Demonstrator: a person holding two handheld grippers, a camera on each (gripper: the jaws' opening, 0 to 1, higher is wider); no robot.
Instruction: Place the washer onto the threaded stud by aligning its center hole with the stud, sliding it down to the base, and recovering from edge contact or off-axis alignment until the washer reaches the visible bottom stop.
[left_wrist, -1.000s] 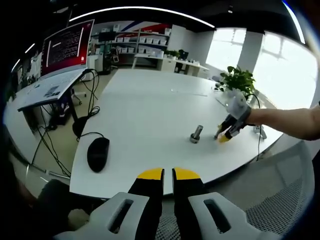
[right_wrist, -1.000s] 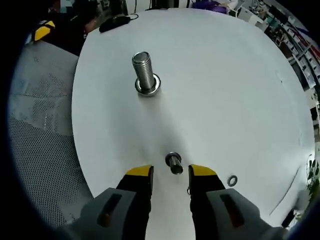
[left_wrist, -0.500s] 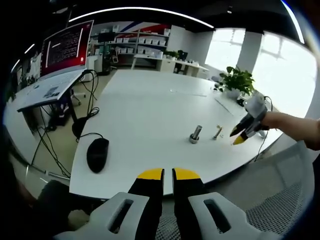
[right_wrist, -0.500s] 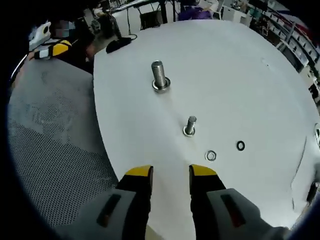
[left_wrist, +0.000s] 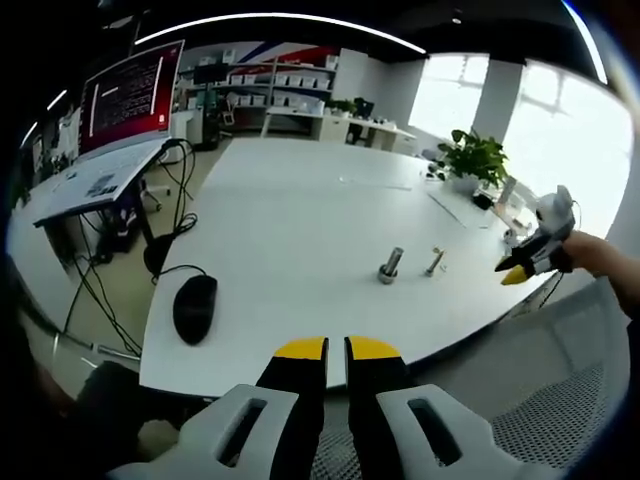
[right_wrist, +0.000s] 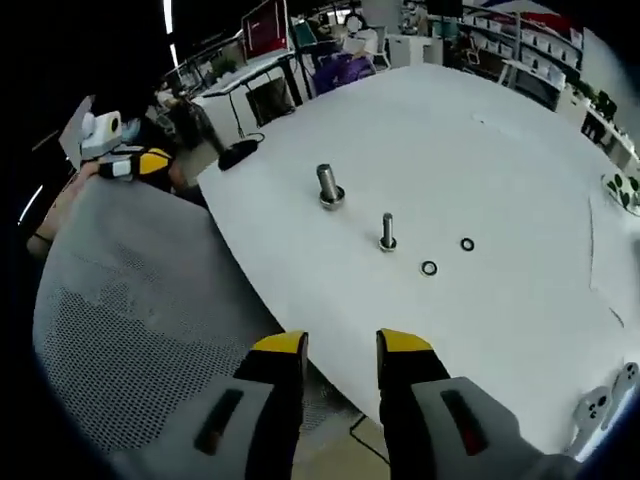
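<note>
Two threaded studs stand upright on the white table (right_wrist: 520, 150): a thick stud (right_wrist: 329, 186) with a wide base and a thinner stud (right_wrist: 388, 231). Two small washers (right_wrist: 429, 268) (right_wrist: 467, 244) lie flat on the table beside the thinner stud. My right gripper (right_wrist: 342, 345) is open and holds nothing; it hangs off the table's near edge, above a mesh chair. From the left gripper view it is the right gripper (left_wrist: 530, 258) in a hand, past the table's right edge. The left gripper (left_wrist: 337, 350) is shut on nothing, back from the table, facing the thick stud (left_wrist: 390, 266) and thin stud (left_wrist: 434, 262).
A black mouse (left_wrist: 196, 306) with its cable lies near the table's left corner. A potted plant (left_wrist: 475, 158) stands at the far right edge. A grey mesh chair (right_wrist: 130, 330) sits below the table's edge. Desks, a red screen (left_wrist: 130, 100) and shelves fill the room behind.
My right gripper has drawn back from just over the thin stud to beyond the table's edge, still open. The left gripper has stayed in place.
</note>
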